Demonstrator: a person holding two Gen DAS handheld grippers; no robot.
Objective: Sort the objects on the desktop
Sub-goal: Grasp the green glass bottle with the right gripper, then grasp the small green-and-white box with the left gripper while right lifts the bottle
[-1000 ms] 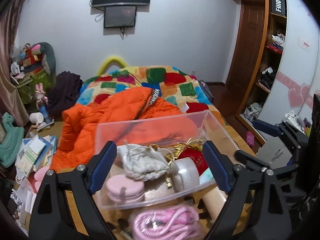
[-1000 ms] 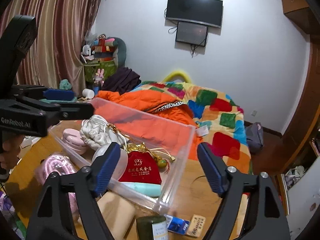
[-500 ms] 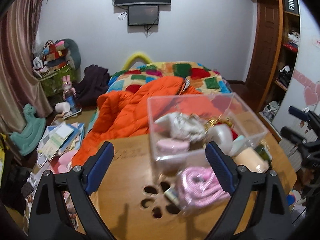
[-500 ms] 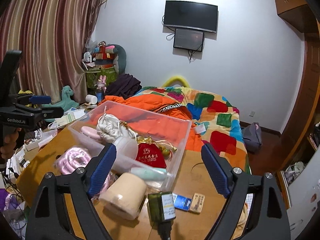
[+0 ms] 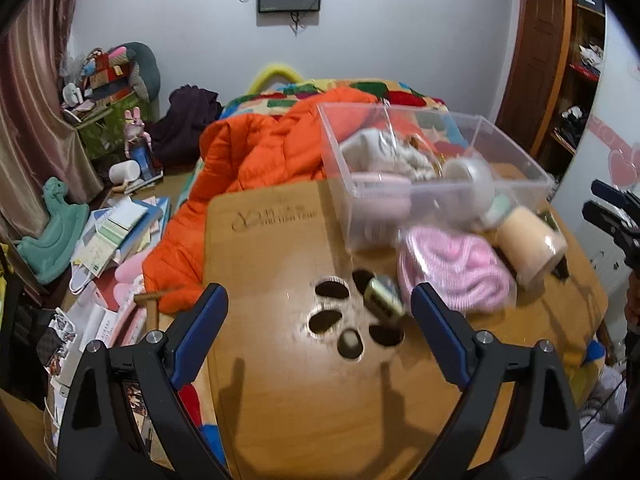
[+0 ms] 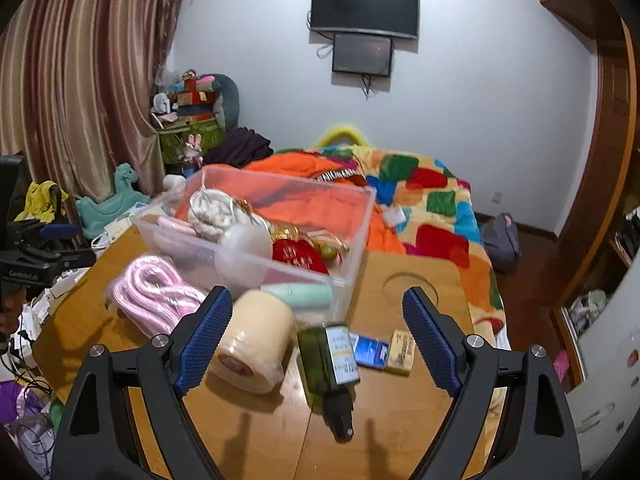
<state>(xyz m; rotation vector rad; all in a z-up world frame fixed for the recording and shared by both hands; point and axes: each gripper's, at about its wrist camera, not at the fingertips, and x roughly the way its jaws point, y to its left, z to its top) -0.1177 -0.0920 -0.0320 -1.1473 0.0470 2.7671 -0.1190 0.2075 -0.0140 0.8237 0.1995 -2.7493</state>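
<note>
On the wooden table (image 6: 424, 304), the largest item is seen to be a clear plastic bin (image 6: 256, 236), set at the far edge beside the bed, presumably as the collecting box for the sort. It is already loaded with a white crumpled cloth (image 6: 212, 212), a pink case (image 5: 380, 200), a white round jar (image 6: 244, 240), a red pouch (image 6: 298, 254) with gold cord, and a mint-green tube (image 6: 300, 294) along its near wall. Just outside the near wall, 5 loose items are left unsorted: a pink coiled rope (image 6: 154, 292), a beige roll (image 6: 256, 340), a dark green bottle (image 6: 330, 364) lying on its side, a blue card (image 6: 370, 350) and a tan packet (image 6: 402, 350). A small blurred yellowish object (image 5: 382, 300) is seen by the table's cut-out holes. The left gripper (image 5: 320, 340) is held spread wide and empty above the table. The right gripper (image 6: 318, 338) is likewise spread and empty, with the bottle lying between its fingers, probably the next pick.
</note>
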